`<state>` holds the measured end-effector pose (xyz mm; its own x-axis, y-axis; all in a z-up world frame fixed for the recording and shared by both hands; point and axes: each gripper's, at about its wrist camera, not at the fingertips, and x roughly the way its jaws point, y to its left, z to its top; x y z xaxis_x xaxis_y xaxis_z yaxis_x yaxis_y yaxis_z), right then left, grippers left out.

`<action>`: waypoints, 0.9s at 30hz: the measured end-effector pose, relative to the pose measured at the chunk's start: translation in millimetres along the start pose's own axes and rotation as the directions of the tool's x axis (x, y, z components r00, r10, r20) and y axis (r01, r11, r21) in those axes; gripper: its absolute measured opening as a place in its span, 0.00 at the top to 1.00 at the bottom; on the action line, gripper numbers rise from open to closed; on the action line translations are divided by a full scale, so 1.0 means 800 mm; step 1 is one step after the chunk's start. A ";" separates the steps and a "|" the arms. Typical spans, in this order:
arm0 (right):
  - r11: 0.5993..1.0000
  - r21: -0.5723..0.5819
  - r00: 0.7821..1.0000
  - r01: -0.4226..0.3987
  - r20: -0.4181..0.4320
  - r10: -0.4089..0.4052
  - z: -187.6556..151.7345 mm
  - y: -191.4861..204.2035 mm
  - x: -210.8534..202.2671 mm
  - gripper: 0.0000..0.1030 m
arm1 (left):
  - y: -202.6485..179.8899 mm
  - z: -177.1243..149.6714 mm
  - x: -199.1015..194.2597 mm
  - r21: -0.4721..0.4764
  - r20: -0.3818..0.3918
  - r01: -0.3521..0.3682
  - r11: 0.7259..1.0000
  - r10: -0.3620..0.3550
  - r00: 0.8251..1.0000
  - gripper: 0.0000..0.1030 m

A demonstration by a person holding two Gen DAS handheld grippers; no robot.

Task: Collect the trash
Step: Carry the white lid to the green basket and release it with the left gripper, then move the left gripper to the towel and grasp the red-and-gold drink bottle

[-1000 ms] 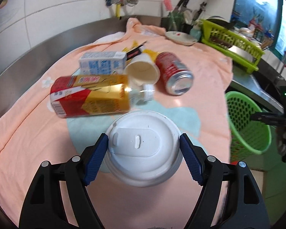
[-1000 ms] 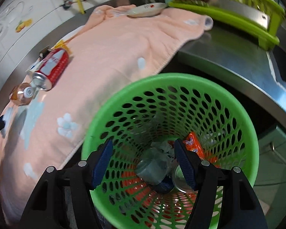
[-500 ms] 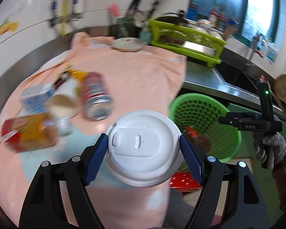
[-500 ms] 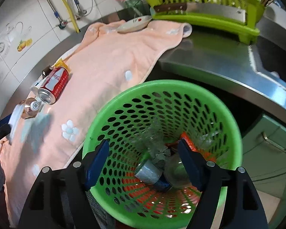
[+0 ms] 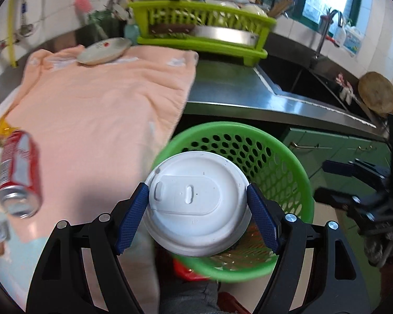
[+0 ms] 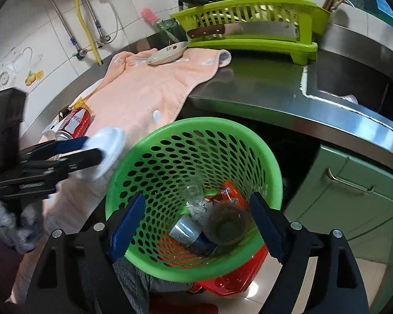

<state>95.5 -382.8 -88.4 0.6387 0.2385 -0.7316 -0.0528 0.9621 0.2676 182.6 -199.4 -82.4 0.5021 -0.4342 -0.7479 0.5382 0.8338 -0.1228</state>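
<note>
My left gripper (image 5: pixel 197 219) is shut on a white lidded paper cup (image 5: pixel 196 204), held over the near rim of the green perforated trash basket (image 5: pixel 288 162). In the right wrist view that cup (image 6: pixel 107 144) and left gripper (image 6: pixel 90 147) hang at the basket's left rim (image 6: pixel 123 162). My right gripper (image 6: pixel 197 225) is above the basket, its jaws opening with nothing held between them. Down inside the basket lie a clear cup (image 6: pixel 226 226), a small can (image 6: pixel 184 231) and an orange wrapper (image 6: pixel 230 192). A red soda can (image 5: pixel 18 172) lies on the peach towel (image 5: pixel 97 110).
The basket stands on the floor before a steel counter (image 6: pixel 275 96) and green cabinet doors (image 6: pixel 353 196). A lime dish rack (image 6: pixel 251 26) with a cleaver, a plate (image 6: pixel 167 52) and a sink (image 5: pixel 309 83) sit further back. More trash (image 6: pixel 52 128) lies at the towel's left end.
The left gripper carried the lidded cup from above the towel rightwards to over the basket. The right gripper's jaws widened, and it drew back and up from the basket.
</note>
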 end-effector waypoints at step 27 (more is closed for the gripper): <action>0.999 0.045 1.000 -0.025 -0.006 0.025 -0.010 -0.026 0.002 0.23 | -0.009 0.012 0.080 -0.064 -0.072 0.015 0.998 -0.020 0.997 0.25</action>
<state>91.5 -401.0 -100.3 0.6324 0.2635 -0.7284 -0.0340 0.9489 0.3138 217.6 -236.3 -123.0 0.4408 -0.4251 -0.7906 0.5018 0.8470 -0.1756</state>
